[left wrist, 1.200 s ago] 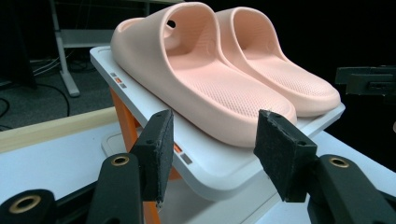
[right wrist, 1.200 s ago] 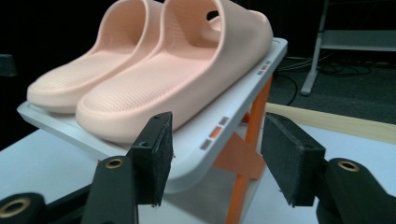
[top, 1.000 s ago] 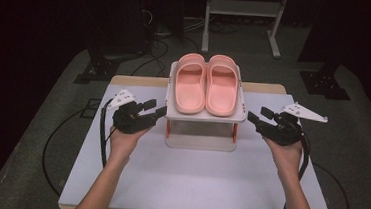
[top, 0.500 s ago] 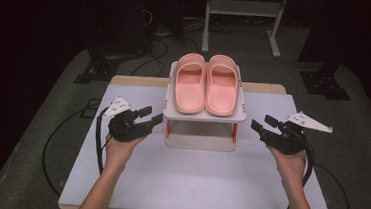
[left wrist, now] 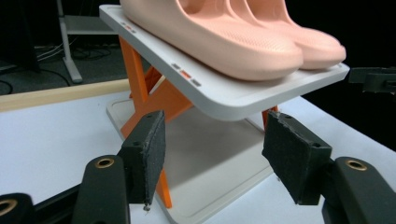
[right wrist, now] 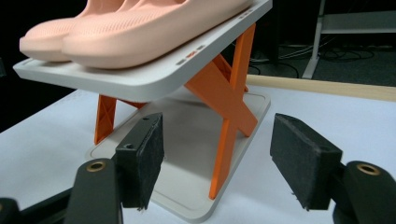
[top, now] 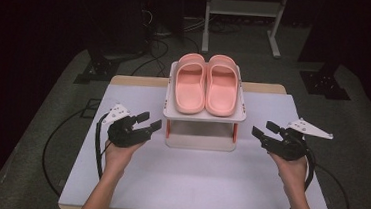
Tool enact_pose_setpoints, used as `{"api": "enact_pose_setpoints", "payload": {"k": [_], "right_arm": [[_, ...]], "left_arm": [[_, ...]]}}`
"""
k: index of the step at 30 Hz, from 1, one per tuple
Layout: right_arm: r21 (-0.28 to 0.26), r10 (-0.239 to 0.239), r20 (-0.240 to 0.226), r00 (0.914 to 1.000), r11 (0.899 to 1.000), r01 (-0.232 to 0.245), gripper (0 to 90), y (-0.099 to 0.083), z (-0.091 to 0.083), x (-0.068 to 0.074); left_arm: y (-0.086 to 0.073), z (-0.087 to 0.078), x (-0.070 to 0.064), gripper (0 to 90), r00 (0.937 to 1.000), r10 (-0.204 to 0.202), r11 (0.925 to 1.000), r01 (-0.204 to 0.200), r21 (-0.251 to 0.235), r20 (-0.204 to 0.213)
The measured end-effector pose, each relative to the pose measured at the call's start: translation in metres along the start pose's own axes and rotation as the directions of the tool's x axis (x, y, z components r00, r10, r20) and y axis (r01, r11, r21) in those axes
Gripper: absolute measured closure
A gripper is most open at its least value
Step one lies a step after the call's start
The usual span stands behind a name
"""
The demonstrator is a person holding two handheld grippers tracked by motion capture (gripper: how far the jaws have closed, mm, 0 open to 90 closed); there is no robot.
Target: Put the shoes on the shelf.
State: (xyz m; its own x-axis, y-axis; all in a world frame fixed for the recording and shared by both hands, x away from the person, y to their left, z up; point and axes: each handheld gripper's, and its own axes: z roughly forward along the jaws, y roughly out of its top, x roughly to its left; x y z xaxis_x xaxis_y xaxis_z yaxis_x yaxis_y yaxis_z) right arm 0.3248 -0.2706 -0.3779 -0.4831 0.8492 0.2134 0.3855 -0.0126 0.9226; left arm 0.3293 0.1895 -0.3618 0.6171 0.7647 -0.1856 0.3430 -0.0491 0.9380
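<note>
slippers (top: 207, 83) on rack (top: 204, 113) at table centre, long axis away from person. left gripper (top: 146, 125) and right gripper (top: 264, 132) both open, empty, flank rack; left slightly nearer.

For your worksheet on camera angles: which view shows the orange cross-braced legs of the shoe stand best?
The right gripper view: the orange legs stand side-on, the X-brace clear between both shelves. The left gripper view shows the legs partly hidden by the upper shelf. The high view gives just an orange sliver under the pink slippers.
</note>
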Motion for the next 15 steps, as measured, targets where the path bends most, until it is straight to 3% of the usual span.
{"api": "enact_pose_setpoints", "payload": {"k": [15], "right_arm": [[0.013, 0.014, 0.001, 0.9999, 1.000, -0.014, 30.7, -0.017, -0.002, -0.009]], "left_arm": [[-0.016, -0.001, 0.002, 31.2, 0.9998, 0.010, 0.9999, -0.010, 0.008, -0.018]]}}
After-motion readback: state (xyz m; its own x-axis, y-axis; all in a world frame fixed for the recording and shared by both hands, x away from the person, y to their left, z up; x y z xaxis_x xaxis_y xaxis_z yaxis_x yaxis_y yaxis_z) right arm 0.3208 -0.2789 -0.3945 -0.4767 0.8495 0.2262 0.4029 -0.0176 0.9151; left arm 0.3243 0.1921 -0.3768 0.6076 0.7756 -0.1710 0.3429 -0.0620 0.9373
